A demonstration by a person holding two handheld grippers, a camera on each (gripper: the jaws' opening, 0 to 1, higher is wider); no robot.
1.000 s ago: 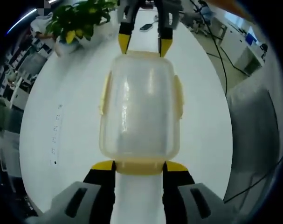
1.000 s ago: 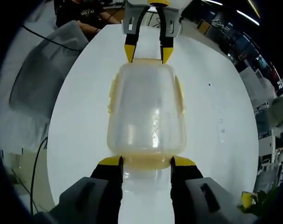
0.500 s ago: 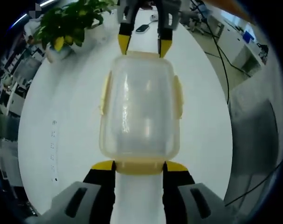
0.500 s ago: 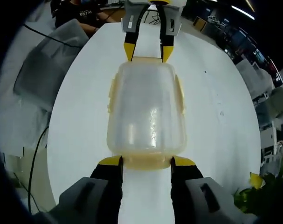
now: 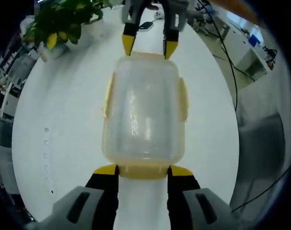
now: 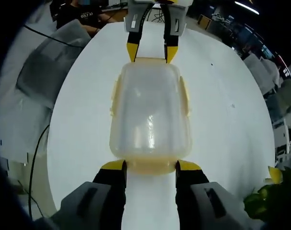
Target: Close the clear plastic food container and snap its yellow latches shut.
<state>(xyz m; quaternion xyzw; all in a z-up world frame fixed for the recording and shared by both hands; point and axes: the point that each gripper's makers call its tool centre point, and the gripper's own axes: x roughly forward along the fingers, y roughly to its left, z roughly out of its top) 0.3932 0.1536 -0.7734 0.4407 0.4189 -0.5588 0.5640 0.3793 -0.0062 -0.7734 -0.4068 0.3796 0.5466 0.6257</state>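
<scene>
The clear plastic container [image 5: 144,110] has its lid on and is held over a white round table [image 5: 64,120] from both ends. My left gripper [image 5: 143,168] is shut on the near yellow end latch [image 5: 143,170]. The right gripper [image 5: 149,45] grips the far end. Yellow side latches [image 5: 107,96] [image 5: 183,98] lie along the long sides. In the right gripper view the same container [image 6: 150,112] sits between my right gripper [image 6: 150,165] at the near end latch and the left gripper [image 6: 150,50] at the far end. Whether the latches are snapped I cannot tell.
A potted plant [image 5: 59,24] and a dark phone [image 5: 146,25] sit on the far part of the table. A grey covered chair [image 6: 44,72] stands beside the table [image 6: 222,120], a person [image 6: 83,12] sits beyond it, and cables run along the floor [image 5: 231,72].
The container stays fixed between both grippers while the table and plant swing past in both views; grippers and container have turned together. Grips unchanged.
</scene>
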